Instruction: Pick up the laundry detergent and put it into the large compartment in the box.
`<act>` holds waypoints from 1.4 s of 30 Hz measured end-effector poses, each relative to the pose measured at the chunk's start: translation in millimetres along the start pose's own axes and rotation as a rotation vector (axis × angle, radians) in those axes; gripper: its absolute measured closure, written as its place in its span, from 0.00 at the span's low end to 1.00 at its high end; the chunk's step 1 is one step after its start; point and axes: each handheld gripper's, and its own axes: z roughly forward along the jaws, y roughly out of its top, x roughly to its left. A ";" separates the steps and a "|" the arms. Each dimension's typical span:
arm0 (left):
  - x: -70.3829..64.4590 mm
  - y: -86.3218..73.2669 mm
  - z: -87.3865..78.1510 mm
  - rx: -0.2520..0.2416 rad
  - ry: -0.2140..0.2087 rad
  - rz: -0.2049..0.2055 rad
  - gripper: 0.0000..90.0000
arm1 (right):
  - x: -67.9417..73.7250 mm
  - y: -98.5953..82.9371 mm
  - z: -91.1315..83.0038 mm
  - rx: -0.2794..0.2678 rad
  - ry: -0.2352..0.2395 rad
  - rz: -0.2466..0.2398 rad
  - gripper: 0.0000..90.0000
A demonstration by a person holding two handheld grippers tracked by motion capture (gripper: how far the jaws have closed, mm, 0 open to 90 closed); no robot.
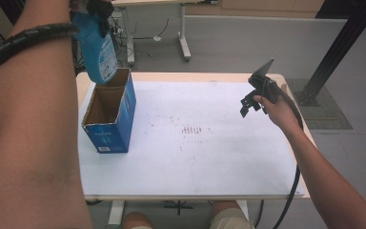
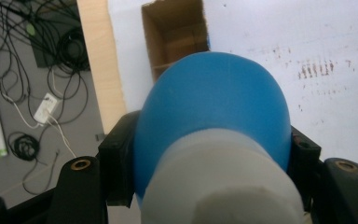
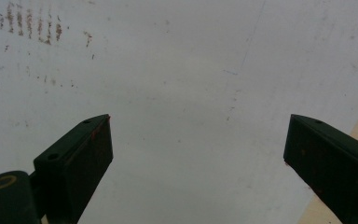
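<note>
Bottle (image 1: 98,52): blue w/ white cap. Box (image 1: 108,114): blue outside, brown cardboard inside. Table (image 1: 209,157): white top w/ reddish-brown specks mid, tan edge. Gripper jaws: black.

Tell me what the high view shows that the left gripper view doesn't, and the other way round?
High view alone: the right gripper, jaws apart, held above the table's white top, and the box's blue outside.

Left gripper view alone: the bottle's white cap end clamped between the left gripper jaws, plus cables on the floor.

Both: the blue bottle, base down over the open cardboard box, and brown marks on the white top.
</note>
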 end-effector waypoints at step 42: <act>49.7 -11.3 51.3 0.042 -0.079 -0.236 0.41 | 3.5 -2.6 1.3 0.000 -0.001 -0.011 0.09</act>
